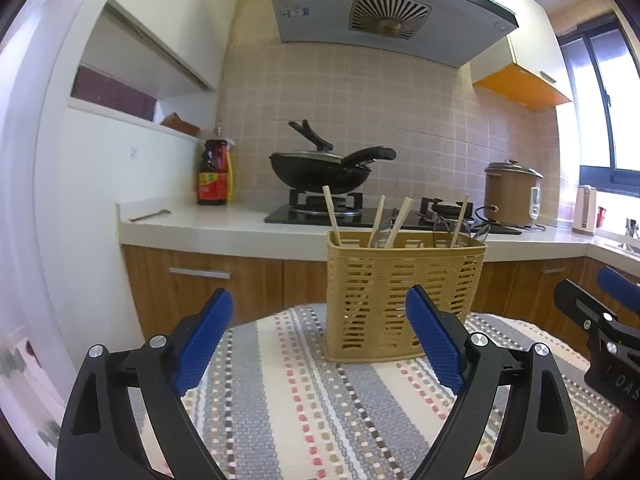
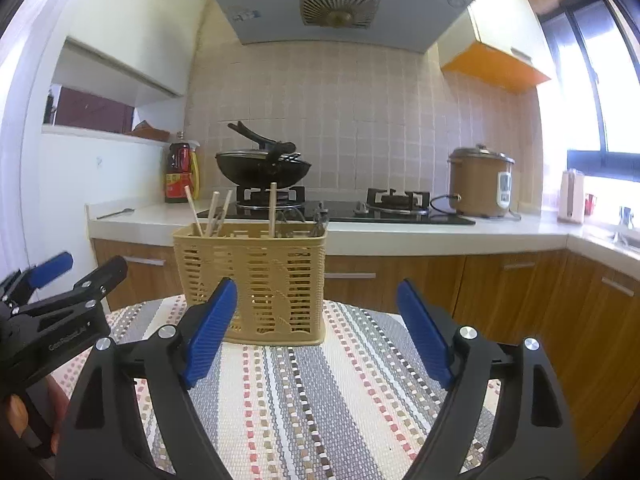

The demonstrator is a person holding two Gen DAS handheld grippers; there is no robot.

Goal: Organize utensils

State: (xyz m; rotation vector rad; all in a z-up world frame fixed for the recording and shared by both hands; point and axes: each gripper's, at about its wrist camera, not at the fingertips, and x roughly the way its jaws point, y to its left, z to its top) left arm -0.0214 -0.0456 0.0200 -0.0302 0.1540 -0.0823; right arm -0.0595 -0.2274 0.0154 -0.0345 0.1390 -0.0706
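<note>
A tan slotted utensil basket [image 1: 400, 300] stands upright on a striped woven mat [image 1: 304, 400]. It holds several wooden chopsticks [image 1: 332, 216] and some metal utensils [image 1: 444, 228]. My left gripper [image 1: 320, 340] is open and empty, just in front of the basket. The basket also shows in the right wrist view [image 2: 256, 280] on the mat [image 2: 320, 400], with the chopsticks [image 2: 273, 210] sticking up. My right gripper [image 2: 316, 332] is open and empty, in front and to the right of the basket. Each gripper shows at the edge of the other's view.
Behind the mat runs a white counter [image 1: 208, 220] with a black wok [image 1: 320, 168] on a gas hob, a sauce bottle [image 1: 214, 172], a brown rice cooker [image 1: 512, 194] and a loose metal utensil [image 1: 150, 215]. Wooden cabinets stand below.
</note>
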